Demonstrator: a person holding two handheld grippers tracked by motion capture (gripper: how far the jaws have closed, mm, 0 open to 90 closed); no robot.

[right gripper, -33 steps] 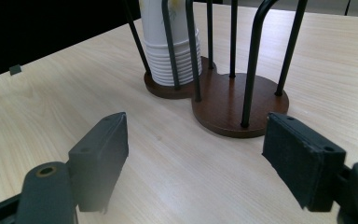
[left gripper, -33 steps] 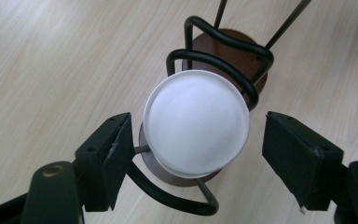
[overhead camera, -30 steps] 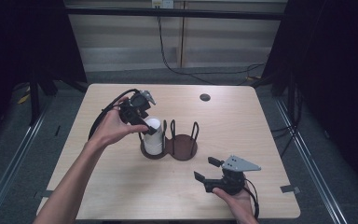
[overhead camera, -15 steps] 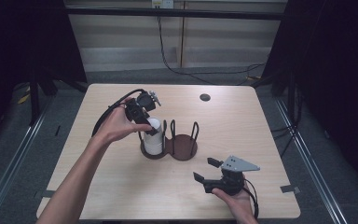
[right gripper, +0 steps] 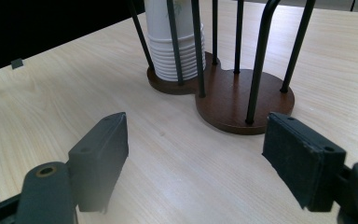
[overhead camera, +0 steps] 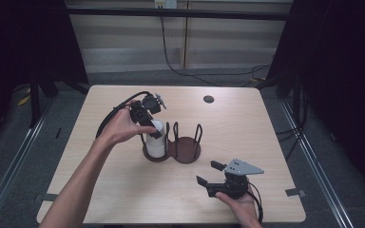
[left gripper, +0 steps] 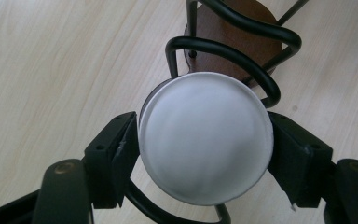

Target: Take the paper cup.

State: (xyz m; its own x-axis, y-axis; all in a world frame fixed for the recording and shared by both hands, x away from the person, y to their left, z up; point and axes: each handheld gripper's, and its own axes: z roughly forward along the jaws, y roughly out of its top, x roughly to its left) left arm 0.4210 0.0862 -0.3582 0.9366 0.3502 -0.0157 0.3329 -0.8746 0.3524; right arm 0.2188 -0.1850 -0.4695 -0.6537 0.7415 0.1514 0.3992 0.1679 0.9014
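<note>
Both of the person's forearms are bare, with no sleeve on either. The left gripper (overhead camera: pixel 151 124) is black, a thick black cable looping off its back, with what looks like a small grey metal fitting on top, though that part is too small to be sure. The right gripper (overhead camera: pixel 208 173) is black too and carries a flat grey three-cornered plate with tiny holes. Up close, each jaw is a blocky black pad with a small screw hole, hinged on a round pivot.

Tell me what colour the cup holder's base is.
Dark brown, the base under black wire loops; the right gripper view shows it best.
</note>
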